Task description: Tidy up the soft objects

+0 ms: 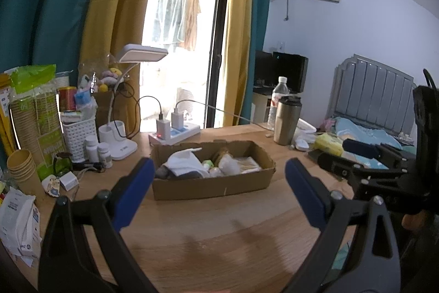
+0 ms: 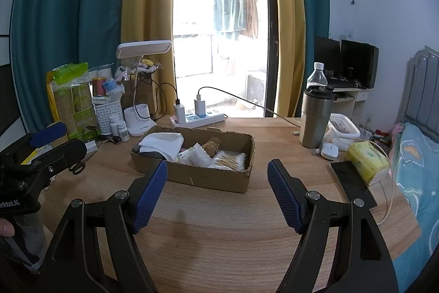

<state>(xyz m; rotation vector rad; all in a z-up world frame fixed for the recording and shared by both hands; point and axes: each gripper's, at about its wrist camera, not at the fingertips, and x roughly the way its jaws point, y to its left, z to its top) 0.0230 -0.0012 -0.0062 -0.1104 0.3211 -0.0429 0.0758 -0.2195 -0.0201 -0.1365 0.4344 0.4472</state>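
Daylight is entering through the glass door (image 2: 219, 26), which is overexposing to white in both views. Soft shadows are falling on the worktop (image 1: 219, 243), possibly from the hand-held grippers. Fisheye distortion is bending the curtains (image 2: 68, 26); corners are vignetting black. Left view is blurring slightly.

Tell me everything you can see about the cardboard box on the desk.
The cardboard box is a shallow, open-topped brown tray with torn, ragged rims, resting flat on the wooden desk. It holds a folded white cloth at its left end over something dark, plus bubble wrap, a brown woven roll and a packet of cotton swabs. Neither gripper touches it; a power strip lies behind.
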